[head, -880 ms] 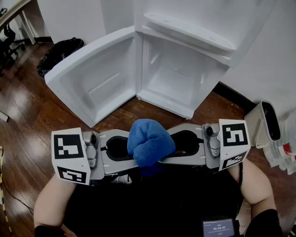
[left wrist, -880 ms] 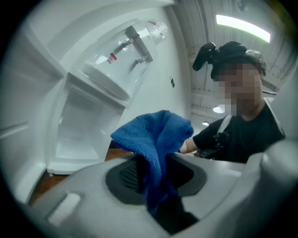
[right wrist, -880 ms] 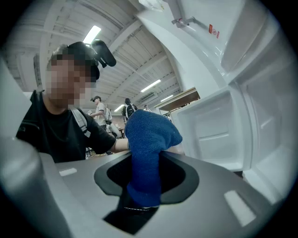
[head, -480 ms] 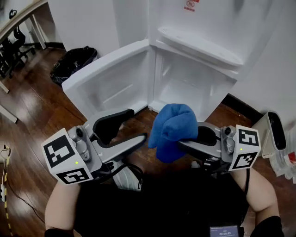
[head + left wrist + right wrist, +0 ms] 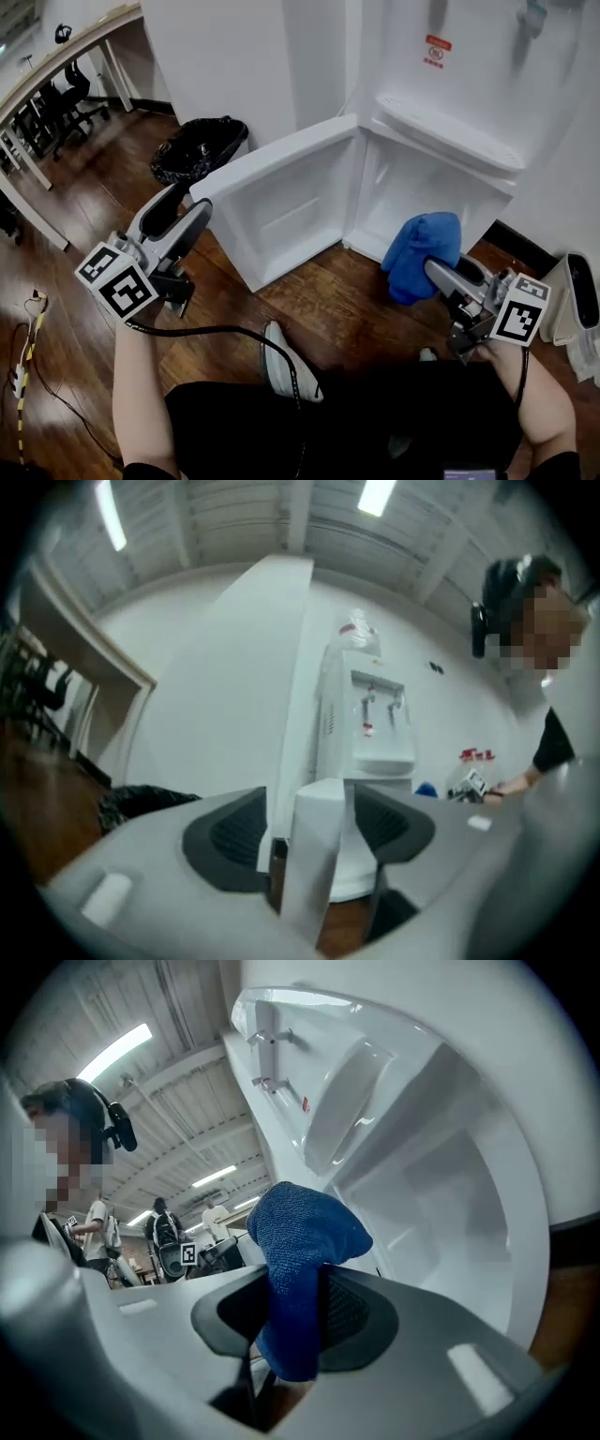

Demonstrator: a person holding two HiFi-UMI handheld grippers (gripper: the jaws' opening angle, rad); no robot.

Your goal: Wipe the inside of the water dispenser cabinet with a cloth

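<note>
Cloth (image 5: 424,246) in level right gripper (image 5: 437,270)

Dark wood floor (image 5: 94,216); white wall (image 5: 216,56); black bin (image 5: 199,145); desk (image 5: 70,49) left.

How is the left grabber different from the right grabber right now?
The left gripper has its jaws apart and grips nothing; the right gripper is shut on the blue cloth. The left gripper is by the outer edge of the open cabinet door; the right gripper is in front of the open cabinet. Both are grey, each with a black-and-white marker cube.
</note>
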